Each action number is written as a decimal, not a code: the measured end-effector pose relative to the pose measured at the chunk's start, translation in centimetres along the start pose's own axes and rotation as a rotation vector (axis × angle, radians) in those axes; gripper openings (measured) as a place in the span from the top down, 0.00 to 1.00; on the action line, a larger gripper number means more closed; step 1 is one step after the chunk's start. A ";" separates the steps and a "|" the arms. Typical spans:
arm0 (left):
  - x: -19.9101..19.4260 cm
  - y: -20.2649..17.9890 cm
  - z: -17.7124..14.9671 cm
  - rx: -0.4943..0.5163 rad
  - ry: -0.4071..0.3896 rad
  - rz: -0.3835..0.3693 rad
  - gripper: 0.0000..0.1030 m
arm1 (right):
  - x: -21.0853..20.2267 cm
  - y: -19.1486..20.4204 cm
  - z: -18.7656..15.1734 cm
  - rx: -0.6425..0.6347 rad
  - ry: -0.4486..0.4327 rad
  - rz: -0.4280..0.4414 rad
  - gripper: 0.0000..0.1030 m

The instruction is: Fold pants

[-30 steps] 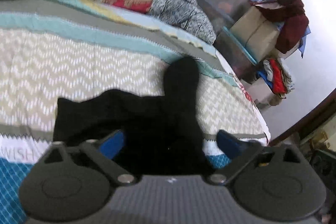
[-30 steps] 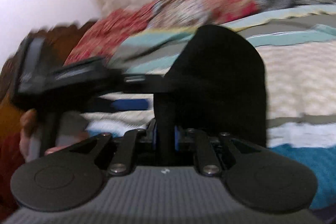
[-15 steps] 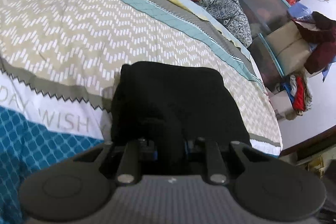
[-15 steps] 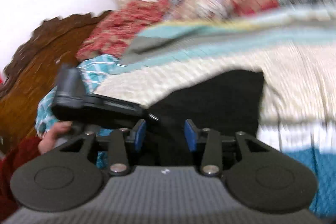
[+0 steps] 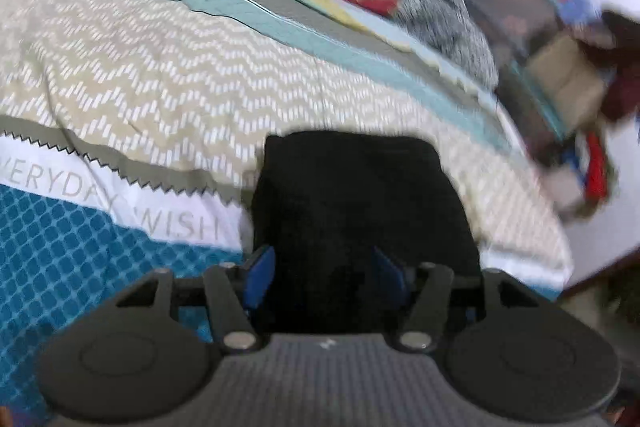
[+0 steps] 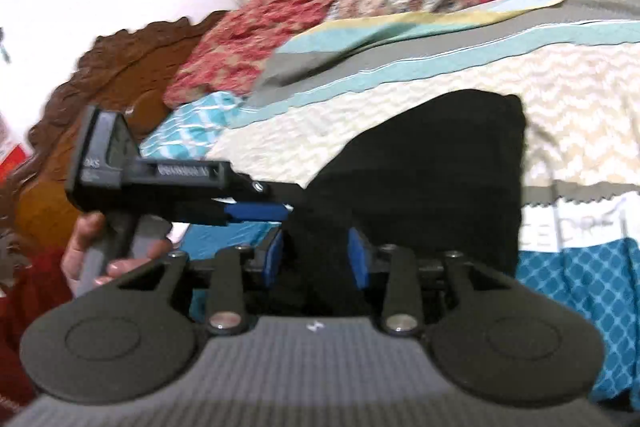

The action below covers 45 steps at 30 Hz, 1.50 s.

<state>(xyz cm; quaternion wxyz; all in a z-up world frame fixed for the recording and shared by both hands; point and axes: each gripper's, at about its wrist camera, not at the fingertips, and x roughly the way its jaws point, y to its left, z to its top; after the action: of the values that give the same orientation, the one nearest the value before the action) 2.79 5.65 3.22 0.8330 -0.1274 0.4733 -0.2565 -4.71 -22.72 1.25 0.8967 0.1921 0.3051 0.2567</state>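
Both grippers have let go since half a second ago: then the left gripper (image 5: 324, 273) was pinched on the black pants (image 5: 360, 211) and the right gripper (image 6: 316, 259) was only partly apart, and now each stands spread with its blue pads clear on either side of the cloth. In the left wrist view, the left gripper's blue pads (image 5: 260, 273) sit apart, with the near edge of the folded pants lying in the gap between them; whether either pad brushes the fabric cannot be told through the blur. The pants lie as a compact dark rectangle on the patterned bedspread (image 5: 160, 75), across its beige zigzag band and the white strip printed with lettering, above the blue lattice section.

In the right wrist view, the right gripper's pads (image 6: 358, 261) are likewise spread, the black fabric filling the space between them without being clamped. The left gripper (image 6: 256, 213) shows from the side here, held by the person's left hand (image 6: 92, 251), its blue fingertip reaching to the left edge of the pants. Beyond the bedspread lie red floral pillows (image 6: 248, 55) against a carved wooden headboard (image 6: 100, 75).
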 end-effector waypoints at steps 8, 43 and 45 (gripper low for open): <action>-1.5 0.3 -2.4 0.093 -0.004 0.094 0.42 | 1.1 -0.5 -1.7 -0.012 0.178 0.033 0.58; 8.7 -1.6 20.6 0.113 -0.331 -0.112 0.46 | 9.9 -7.4 20.5 0.023 -0.249 0.072 0.52; 12.7 -0.9 21.4 0.144 -0.297 -0.028 0.46 | 12.7 -10.6 20.7 0.062 -0.210 0.032 0.52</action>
<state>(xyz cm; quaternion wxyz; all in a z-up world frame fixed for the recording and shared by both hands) 26.16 -2.72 5.55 0.8971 -0.1106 0.3237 -0.2796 20.95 -27.69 5.62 0.9132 0.2504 0.2143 0.2399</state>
